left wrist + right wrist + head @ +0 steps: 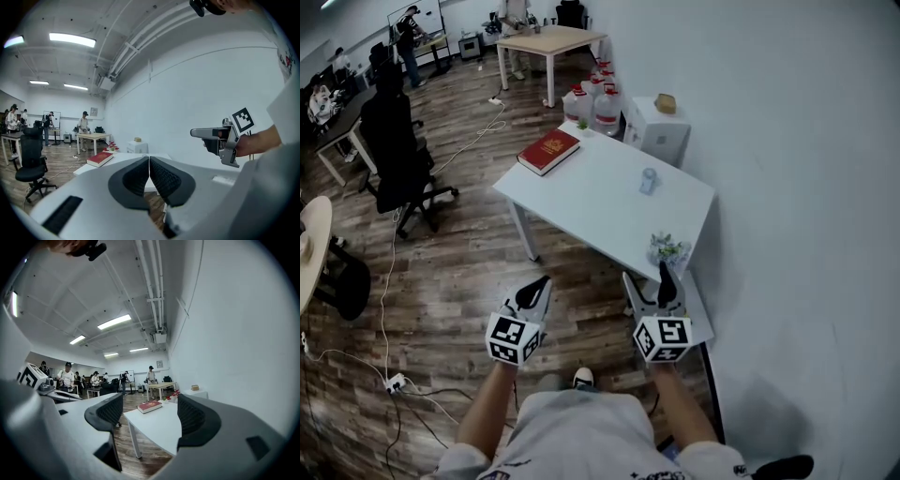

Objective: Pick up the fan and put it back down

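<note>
A small pale object (648, 180) that may be the fan stands on the white table (591, 202) near its right side, too small to make out. Both grippers hang short of the table's near edge, over the wooden floor. My left gripper (546, 280) is shut with its jaws pressed together and nothing between them (149, 158). My right gripper (647, 275) is open and empty, its fingers spread just before a small potted plant (668, 250). The right gripper view looks between the open jaws (150, 401) onto the table (161, 425).
A red book (548, 150) lies at the table's far left corner. Water bottles (595, 105) and a white cabinet (657, 128) stand behind the table, with a white wall at right. A black office chair (398, 159) and floor cables (389, 281) are at left. People stand far back.
</note>
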Motion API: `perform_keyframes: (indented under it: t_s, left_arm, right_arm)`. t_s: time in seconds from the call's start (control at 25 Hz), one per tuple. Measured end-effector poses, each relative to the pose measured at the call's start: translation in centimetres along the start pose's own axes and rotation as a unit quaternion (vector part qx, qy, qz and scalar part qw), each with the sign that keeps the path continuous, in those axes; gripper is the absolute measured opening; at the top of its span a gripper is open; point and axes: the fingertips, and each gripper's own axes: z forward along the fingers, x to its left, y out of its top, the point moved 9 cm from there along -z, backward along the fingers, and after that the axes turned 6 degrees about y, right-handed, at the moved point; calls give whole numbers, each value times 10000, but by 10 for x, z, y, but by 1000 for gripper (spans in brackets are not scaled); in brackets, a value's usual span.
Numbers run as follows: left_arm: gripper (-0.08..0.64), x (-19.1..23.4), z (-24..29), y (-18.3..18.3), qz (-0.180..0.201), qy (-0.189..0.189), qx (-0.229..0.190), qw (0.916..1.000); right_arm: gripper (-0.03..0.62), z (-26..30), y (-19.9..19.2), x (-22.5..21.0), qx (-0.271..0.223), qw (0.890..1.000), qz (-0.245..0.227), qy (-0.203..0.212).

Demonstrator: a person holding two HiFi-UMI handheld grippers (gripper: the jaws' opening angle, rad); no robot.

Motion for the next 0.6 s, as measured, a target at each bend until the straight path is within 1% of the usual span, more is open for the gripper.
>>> perform_keyframes:
  t_s: [0.16, 0.4, 0.48, 0.6]
  left_arm:
    - [6, 15, 45, 11, 35, -65, 65, 10000]
    - [6, 45, 110, 10, 80, -233, 125, 9996]
    - [6, 58, 139, 14, 105, -346, 108, 9993]
    - [6, 77, 190, 25, 190, -631, 24, 9978]
  right_arm:
    - [350, 34, 0, -28, 43, 9999, 78, -79]
    - [350, 76, -11, -59, 52, 9994, 136, -313]
    - [350, 95, -11, -71, 32, 9990, 121, -438]
    - [350, 131, -8, -90, 17, 9976, 74, -686]
